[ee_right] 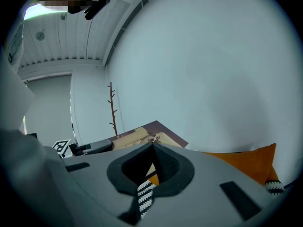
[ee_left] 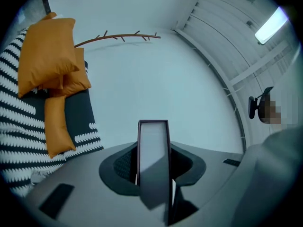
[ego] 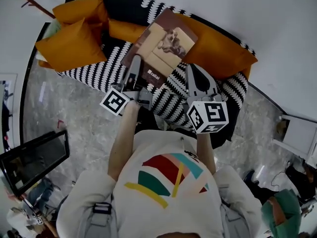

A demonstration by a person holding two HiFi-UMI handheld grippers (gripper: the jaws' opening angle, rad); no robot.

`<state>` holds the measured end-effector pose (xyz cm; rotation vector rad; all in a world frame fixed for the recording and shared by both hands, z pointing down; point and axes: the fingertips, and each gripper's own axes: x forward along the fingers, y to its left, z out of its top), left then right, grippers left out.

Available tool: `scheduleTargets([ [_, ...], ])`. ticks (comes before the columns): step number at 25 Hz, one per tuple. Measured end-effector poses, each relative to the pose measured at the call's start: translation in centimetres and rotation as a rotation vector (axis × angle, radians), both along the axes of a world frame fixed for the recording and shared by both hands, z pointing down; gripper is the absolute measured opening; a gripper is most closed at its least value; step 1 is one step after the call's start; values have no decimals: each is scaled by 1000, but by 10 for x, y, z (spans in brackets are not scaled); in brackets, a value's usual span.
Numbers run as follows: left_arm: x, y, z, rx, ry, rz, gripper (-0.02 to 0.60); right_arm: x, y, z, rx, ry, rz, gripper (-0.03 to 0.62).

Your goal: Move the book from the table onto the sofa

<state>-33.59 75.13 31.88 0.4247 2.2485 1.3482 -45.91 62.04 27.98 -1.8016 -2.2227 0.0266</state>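
The fingers of the left gripper (ego: 135, 63) are closed on the lower left edge of the book (ego: 166, 41), held tilted over the sofa (ego: 111, 66) between orange cushions (ego: 74, 38). I cannot tell whether its far end rests on them. The right gripper (ego: 190, 67) sits by the book's lower right edge.

In the left gripper view, the fingers pinch the book (ee_left: 154, 155) edge-on, its pale pages between dark covers, with the cushions (ee_left: 47, 56) off to the left.

In the right gripper view, the fingers meet at their tips with nothing between them. The book's cover (ee_right: 142, 134) lies just past the tips, and I cannot tell whether they touch.
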Motion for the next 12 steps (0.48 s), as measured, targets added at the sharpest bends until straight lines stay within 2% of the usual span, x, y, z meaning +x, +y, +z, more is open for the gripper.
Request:
scheduleTargets([
  [4,9,64,47,52,41,15,153,1,62,20,80,20,40,8],
  [7,19,111,81,76,92,48,152,17,114,42,137,62,35,8],
  [12,42,158,148,102,212,163,152,54,181,91,247,154,-10,8],
])
